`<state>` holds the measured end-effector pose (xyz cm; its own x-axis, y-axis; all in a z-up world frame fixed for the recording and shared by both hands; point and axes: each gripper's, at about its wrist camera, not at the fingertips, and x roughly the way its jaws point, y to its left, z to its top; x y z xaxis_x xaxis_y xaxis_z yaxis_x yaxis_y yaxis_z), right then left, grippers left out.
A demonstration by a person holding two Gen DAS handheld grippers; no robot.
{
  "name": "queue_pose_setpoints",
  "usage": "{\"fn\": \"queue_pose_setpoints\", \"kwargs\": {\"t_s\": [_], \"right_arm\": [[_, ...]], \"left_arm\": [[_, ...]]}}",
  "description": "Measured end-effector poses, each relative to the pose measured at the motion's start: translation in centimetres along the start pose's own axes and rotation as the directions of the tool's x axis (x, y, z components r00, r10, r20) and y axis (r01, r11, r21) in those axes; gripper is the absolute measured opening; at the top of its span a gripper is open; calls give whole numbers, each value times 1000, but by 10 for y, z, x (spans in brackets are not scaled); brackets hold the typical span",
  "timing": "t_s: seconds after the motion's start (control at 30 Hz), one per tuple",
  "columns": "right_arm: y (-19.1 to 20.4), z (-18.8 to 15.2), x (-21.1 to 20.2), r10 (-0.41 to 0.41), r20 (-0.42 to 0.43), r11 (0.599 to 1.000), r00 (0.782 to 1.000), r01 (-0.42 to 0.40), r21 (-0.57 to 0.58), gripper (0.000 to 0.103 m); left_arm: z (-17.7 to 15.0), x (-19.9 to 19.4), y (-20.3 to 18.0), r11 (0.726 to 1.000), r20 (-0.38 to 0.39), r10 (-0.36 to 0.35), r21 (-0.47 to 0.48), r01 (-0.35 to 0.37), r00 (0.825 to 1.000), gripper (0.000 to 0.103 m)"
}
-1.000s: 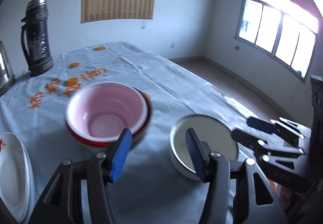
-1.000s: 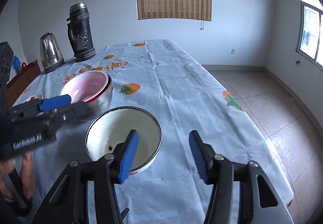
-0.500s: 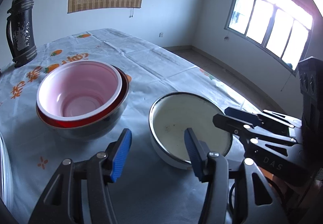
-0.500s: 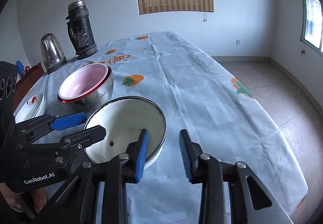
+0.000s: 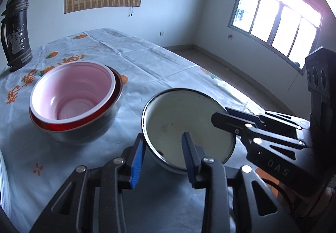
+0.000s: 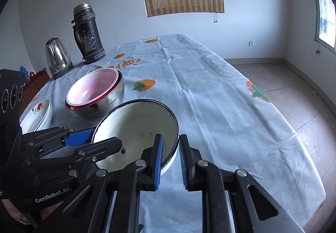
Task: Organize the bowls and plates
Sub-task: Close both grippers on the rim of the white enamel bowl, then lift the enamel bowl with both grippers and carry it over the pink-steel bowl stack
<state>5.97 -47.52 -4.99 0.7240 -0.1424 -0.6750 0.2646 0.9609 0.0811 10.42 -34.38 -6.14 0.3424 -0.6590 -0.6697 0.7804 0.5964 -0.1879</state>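
A white enamel bowl [image 5: 184, 119] with a dark rim is tilted, lifted off the tablecloth. My left gripper [image 5: 162, 154] is shut on its near rim, one finger inside and one outside. My right gripper [image 6: 170, 155] is shut on the opposite rim of the same bowl [image 6: 136, 128]. A pink bowl [image 5: 71, 90] sits nested in a red-rimmed steel bowl [image 5: 84, 128] to the left; both show in the right wrist view [image 6: 94, 90]. The right gripper shows in the left wrist view [image 5: 226, 115], the left gripper in the right wrist view [image 6: 92, 138].
A stack of white flowered plates [image 6: 40, 111] lies at the left table edge. A black thermos [image 6: 88, 33] and a steel kettle [image 6: 57, 59] stand at the back left. The table's right edge [image 6: 294, 132] drops to the tiled floor.
Both grippers have closed in on the white bowl's rim from opposite sides and narrowed onto it. The bowl has tipped up from lying flat on the cloth.
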Motion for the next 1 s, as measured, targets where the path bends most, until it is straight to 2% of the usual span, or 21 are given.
{"fn": "queue_pose_setpoints", "kwargs": {"t_s": [0.27,0.67,1.0], "right_arm": [[2,2,-2,5,-4,1000,1000,-5,-4,17],[15,16,-22,19,53,999,998,-17,-38,17],[32,31,-27,40,82,997,996,-34,-74,17]], "left_arm": [[3,-3,3,1000,6,-6,-13,6,1000,33],[14,-30,5,1000,97,27,10,-28,995,33],[25,-43,19,999,124,46,-15,-45,991,33]]}}
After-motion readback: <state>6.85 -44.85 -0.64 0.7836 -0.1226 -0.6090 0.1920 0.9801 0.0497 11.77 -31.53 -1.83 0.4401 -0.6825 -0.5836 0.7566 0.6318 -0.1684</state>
